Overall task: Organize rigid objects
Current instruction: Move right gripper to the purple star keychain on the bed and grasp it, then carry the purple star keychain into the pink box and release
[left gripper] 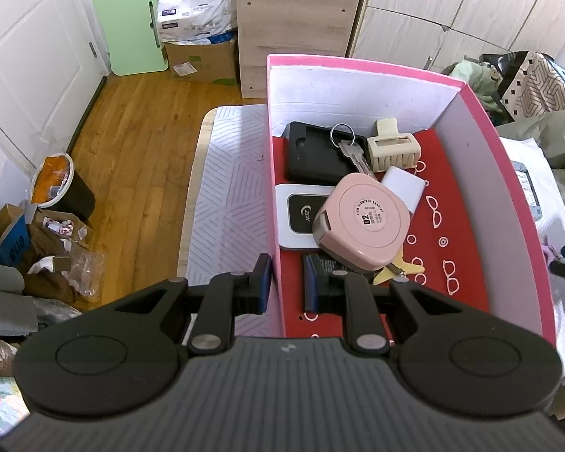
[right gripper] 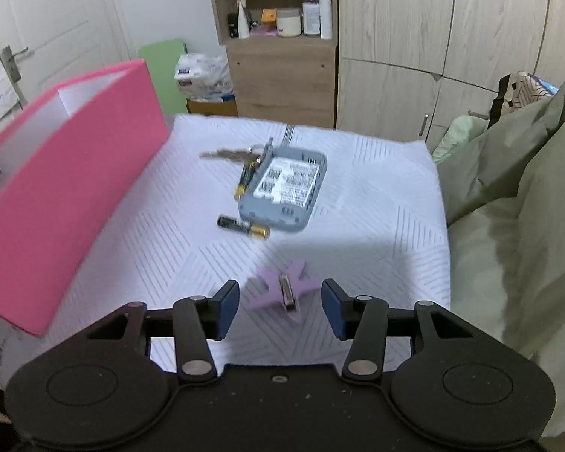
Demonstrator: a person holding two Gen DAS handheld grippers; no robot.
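Left gripper (left gripper: 288,282) is clamping the near wall of the pink box (left gripper: 361,66), probably steadying it. Right gripper (right gripper: 280,309) is hanging open, bare, around the purple clip (right gripper: 282,292), which is lying on the white cloth (right gripper: 376,196). Only its view is showing batteries (right gripper: 243,226) and the grey device (right gripper: 284,192) at 12 o'clock; only the left is showing the pink tape measure (left gripper: 365,222) inside

Pink box part-filled; loose items remained on the white cloth.
The pink box (left gripper: 358,71) held a pink tape measure (left gripper: 365,222), keys (left gripper: 348,147), a cream hair clip (left gripper: 393,147) and a black case (left gripper: 312,154). Outside lay a purple clip (right gripper: 280,292), two batteries (right gripper: 243,226) and a grey device (right gripper: 286,192).
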